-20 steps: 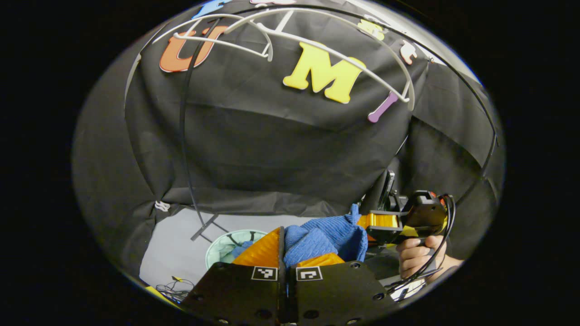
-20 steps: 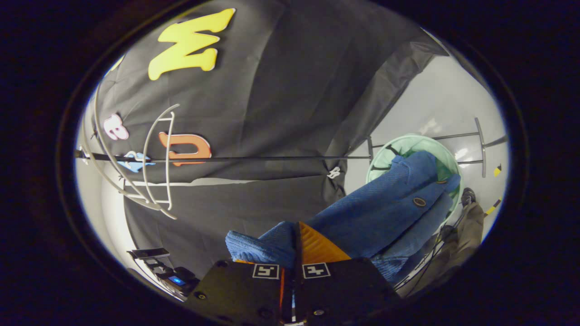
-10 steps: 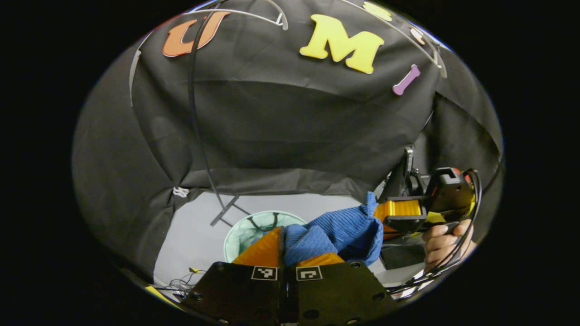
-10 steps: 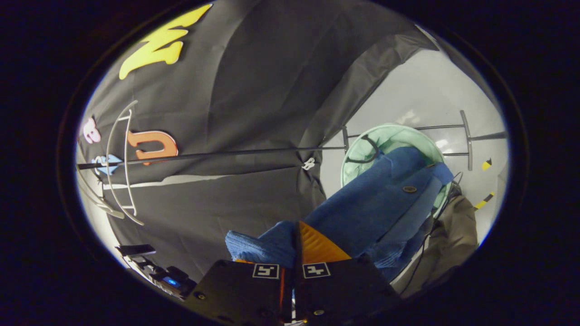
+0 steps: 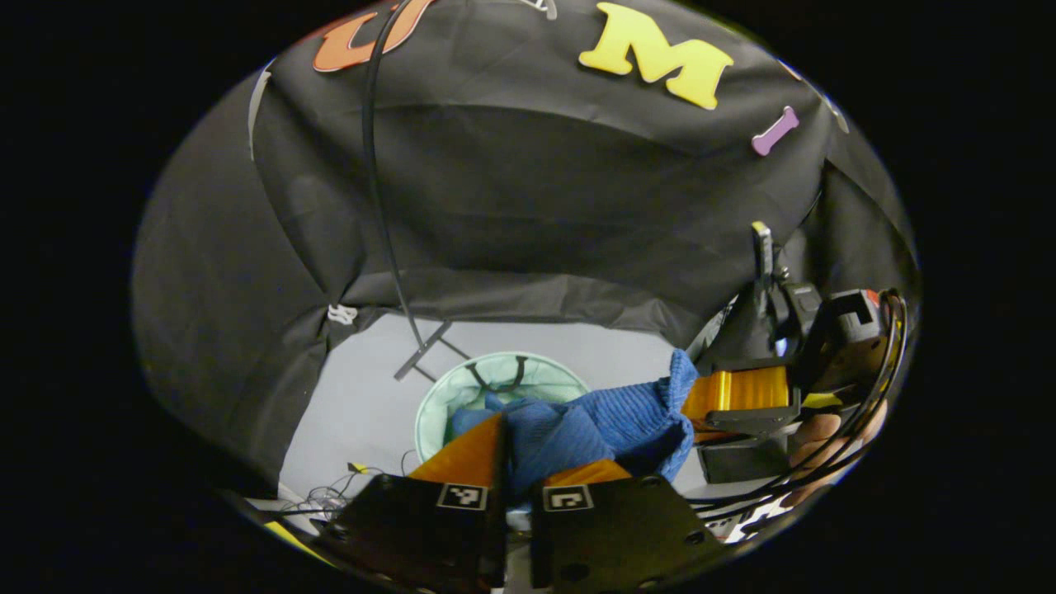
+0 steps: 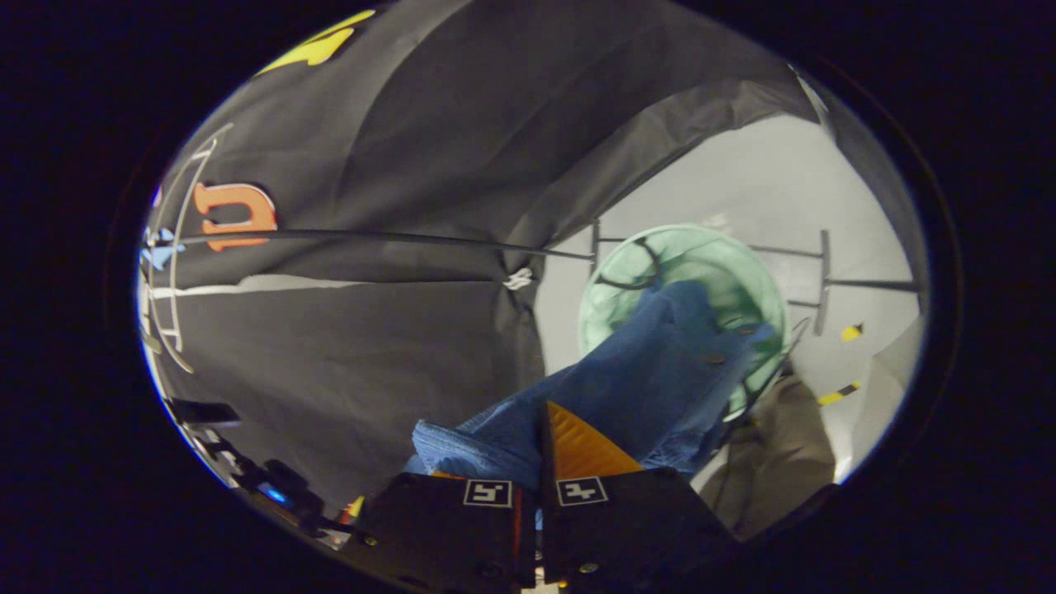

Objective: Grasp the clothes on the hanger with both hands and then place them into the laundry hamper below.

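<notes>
We hold the blue garment [image 5: 602, 425] between us, its long axis strung from the left gripper [image 5: 516, 462] across to the right gripper [image 5: 726, 404]. In the left gripper view our own fingers are pinched together on a bunched fold of the cloth, and the hamper [image 5: 437, 396] sits on the floor just beyond and below them, slightly to the left of the span; the right gripper, with the hand [image 5: 825, 437] behind it, clamps the far corner. In the right gripper view the right gripper [image 6: 536, 462] is likewise closed on a fold, and the free length of the garment [image 6: 660, 363] trails away from it over the hamper's [image 6: 610, 280] mouth. We judge the hamper lies nearer the left gripper, so lowering both ends forward and down should drop the cloth inside.
</notes>
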